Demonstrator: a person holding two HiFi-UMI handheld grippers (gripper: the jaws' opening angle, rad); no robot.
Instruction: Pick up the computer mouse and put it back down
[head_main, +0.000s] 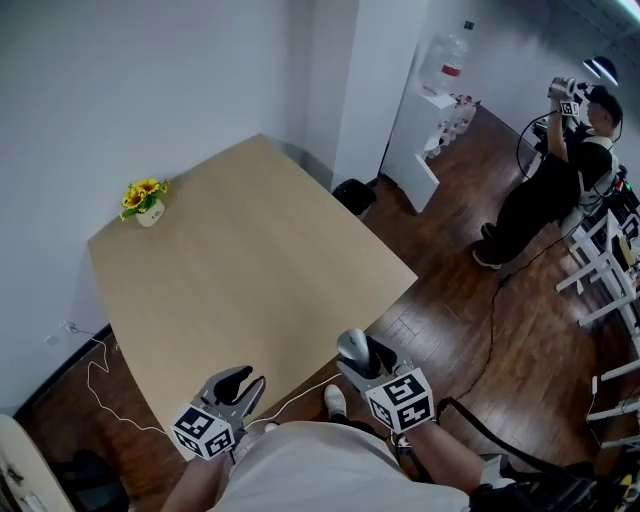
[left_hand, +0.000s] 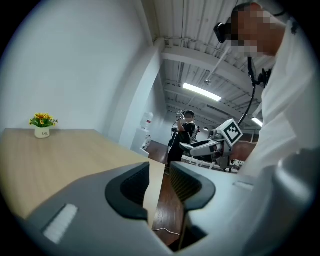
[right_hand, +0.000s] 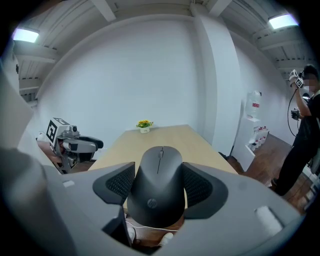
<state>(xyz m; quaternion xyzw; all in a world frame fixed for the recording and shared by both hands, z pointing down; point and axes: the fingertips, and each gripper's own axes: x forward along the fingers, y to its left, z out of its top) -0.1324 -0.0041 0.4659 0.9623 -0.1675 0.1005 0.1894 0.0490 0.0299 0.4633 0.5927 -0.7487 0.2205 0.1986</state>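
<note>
A dark grey computer mouse (right_hand: 159, 184) sits clamped between the ribbed pads of my right gripper (right_hand: 160, 186), held in the air off the near edge of the wooden table (right_hand: 165, 136). In the head view the mouse (head_main: 354, 347) pokes out of the right gripper (head_main: 362, 362) just past the table's (head_main: 250, 270) near corner. My left gripper (head_main: 243, 382) hovers at the table's near edge. Its jaws (left_hand: 159, 186) stand slightly apart with nothing between them.
A small white pot of yellow flowers (head_main: 146, 201) stands at the table's far left corner. A white cable (head_main: 110, 395) trails on the dark wood floor. At the back right a person in black (head_main: 545, 180) holds grippers near white shelving (head_main: 430, 130).
</note>
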